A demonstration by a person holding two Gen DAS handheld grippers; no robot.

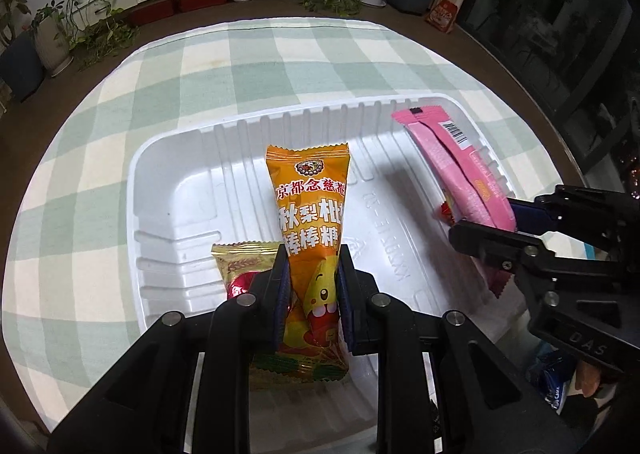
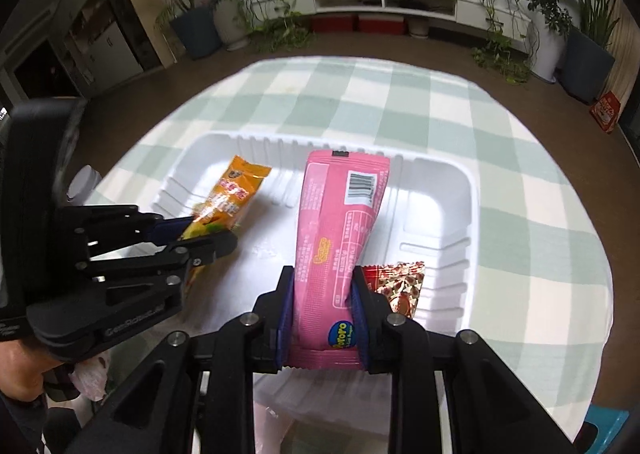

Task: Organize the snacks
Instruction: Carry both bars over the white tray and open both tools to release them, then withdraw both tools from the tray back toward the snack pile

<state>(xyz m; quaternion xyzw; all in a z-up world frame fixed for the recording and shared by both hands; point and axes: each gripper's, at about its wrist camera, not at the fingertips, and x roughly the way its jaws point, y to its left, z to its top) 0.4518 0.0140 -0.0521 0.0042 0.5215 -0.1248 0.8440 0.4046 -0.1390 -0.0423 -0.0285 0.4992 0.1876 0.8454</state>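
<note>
A white plastic tray point(image 1: 172, 189) lies on the checked tablecloth; it also shows in the right wrist view point(image 2: 452, 213). My left gripper point(image 1: 312, 286) is shut on an orange lollipop packet point(image 1: 308, 209) and holds it over the tray's near side; that gripper point(image 2: 208, 238) and the orange packet point(image 2: 236, 193) also show in the right wrist view. My right gripper point(image 2: 324, 314) is shut on a pink snack packet point(image 2: 340, 221) over the tray; it also appears in the left wrist view point(image 1: 492, 225) gripping the pink packet point(image 1: 452, 165). A gold-and-red snack point(image 1: 236, 266) lies in the tray.
A red patterned candy wrapper point(image 2: 400, 282) lies in the tray by my right gripper. The round table's edge point(image 1: 60, 121) curves all around. A blue packet point(image 1: 552, 386) and a white bag point(image 2: 92, 378) lie near the table's front. Plants and a low TV cabinet stand beyond.
</note>
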